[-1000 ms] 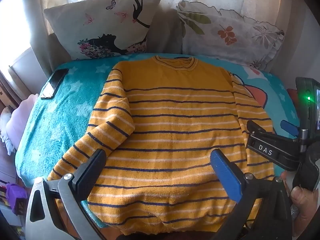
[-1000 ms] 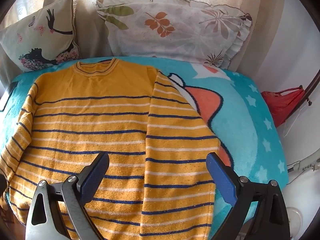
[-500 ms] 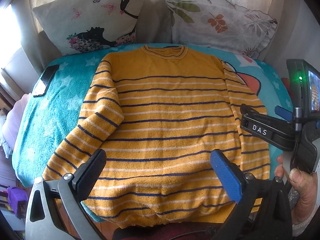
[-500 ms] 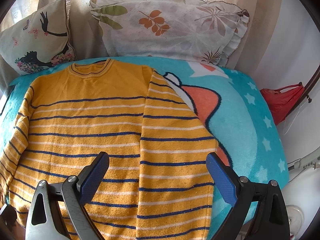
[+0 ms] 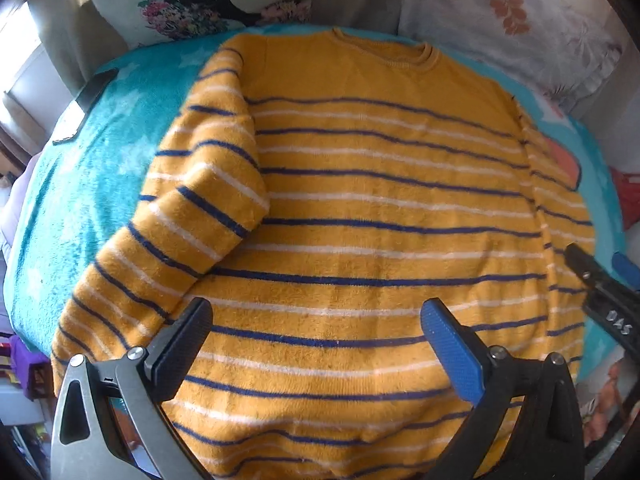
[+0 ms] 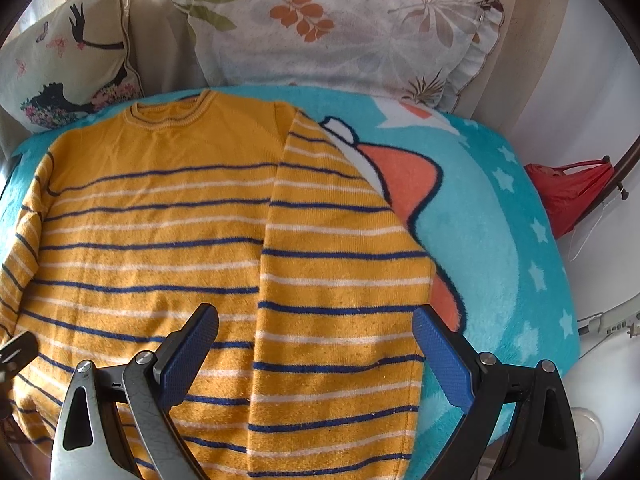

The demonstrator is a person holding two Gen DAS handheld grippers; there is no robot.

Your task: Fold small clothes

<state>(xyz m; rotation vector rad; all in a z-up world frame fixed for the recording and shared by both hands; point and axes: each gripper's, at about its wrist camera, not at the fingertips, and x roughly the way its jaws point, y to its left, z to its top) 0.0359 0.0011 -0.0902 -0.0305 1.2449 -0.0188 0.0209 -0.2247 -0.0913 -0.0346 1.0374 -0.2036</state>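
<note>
A yellow sweater (image 5: 360,208) with navy and white stripes lies flat, front up, on a teal blanket (image 5: 100,152), collar away from me. Its left sleeve (image 5: 192,216) lies along the body's left side. Its right sleeve (image 6: 340,280) lies straight down the right side. My left gripper (image 5: 316,336) is open and empty, low over the sweater's lower middle. My right gripper (image 6: 316,344) is open and empty over the right sleeve's lower part; it also shows at the right edge of the left wrist view (image 5: 600,292).
Two pillows (image 6: 340,28) (image 6: 68,60) lean against the curtain behind the blanket. A dark phone (image 5: 86,106) lies on the blanket's far left. A red bag (image 6: 572,192) hangs off the right side. The blanket's orange fox print (image 6: 408,176) lies beside the right sleeve.
Both grippers moved forward and lower toward the sweater, which now fills more of each view. Both stay open. The sweater has not moved.
</note>
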